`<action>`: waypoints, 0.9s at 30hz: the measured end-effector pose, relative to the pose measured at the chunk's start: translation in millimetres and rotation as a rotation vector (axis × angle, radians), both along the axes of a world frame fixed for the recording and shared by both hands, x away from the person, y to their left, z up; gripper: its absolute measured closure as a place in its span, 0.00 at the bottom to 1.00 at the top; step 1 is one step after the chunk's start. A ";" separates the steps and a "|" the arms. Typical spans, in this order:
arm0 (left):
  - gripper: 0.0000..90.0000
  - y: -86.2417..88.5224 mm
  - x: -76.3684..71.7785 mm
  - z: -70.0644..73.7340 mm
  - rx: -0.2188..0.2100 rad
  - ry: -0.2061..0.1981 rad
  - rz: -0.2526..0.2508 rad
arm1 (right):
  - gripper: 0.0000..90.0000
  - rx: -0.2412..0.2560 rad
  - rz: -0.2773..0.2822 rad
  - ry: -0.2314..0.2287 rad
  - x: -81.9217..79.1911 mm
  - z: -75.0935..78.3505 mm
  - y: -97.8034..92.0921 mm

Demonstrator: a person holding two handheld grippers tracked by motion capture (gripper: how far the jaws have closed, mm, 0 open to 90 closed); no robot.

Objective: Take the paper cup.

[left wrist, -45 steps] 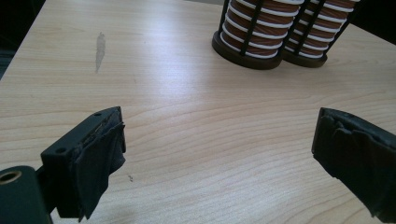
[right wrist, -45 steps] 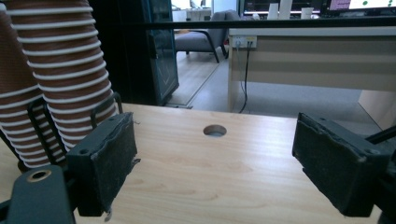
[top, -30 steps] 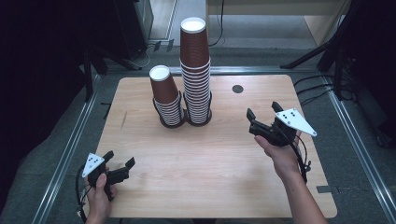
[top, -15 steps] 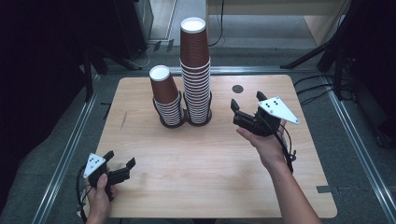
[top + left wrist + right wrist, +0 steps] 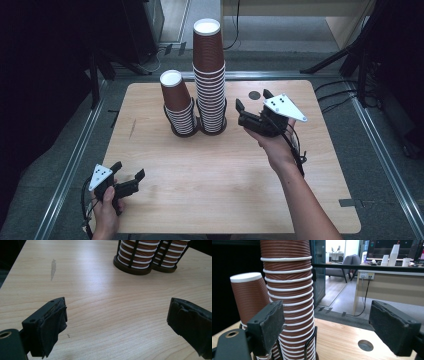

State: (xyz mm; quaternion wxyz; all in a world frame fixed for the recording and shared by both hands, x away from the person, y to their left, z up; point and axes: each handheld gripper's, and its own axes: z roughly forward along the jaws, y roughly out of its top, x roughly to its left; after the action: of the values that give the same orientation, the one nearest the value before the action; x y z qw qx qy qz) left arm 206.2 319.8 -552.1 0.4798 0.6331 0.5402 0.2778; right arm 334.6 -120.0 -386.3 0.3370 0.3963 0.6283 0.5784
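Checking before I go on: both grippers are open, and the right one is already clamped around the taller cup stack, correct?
Not quite. The right gripper is open but only beside the taller cup stack, not around it; the high view shows a gap. The left gripper is open too.

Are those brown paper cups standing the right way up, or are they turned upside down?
Upside down. Both the tall stack and the short stack show flat white bottoms on top, with rims pointing down, each stack held in a black wire holder.
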 end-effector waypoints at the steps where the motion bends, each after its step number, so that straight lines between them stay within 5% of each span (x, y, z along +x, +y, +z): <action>1: 0.03 0.0 0.1 0.0 -0.001 0.000 0.001 | 0.15 -0.013 -0.002 -0.001 0.8 0.9 3.0; 19: 0.03 0.3 0.5 -0.2 -0.008 -0.002 -0.003 | 0.14 -0.036 0.027 0.005 17.2 24.3 54.2; 27: 0.03 0.4 0.8 -0.1 -0.010 -0.002 -0.008 | 0.02 -0.039 0.019 -0.023 27.7 38.4 73.6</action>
State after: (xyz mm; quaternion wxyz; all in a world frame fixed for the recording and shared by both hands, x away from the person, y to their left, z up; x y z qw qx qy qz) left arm 206.9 320.2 -552.2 0.4846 0.6325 0.5385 0.2742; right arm 362.3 -46.4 -347.9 0.3463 0.3772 0.6392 0.5738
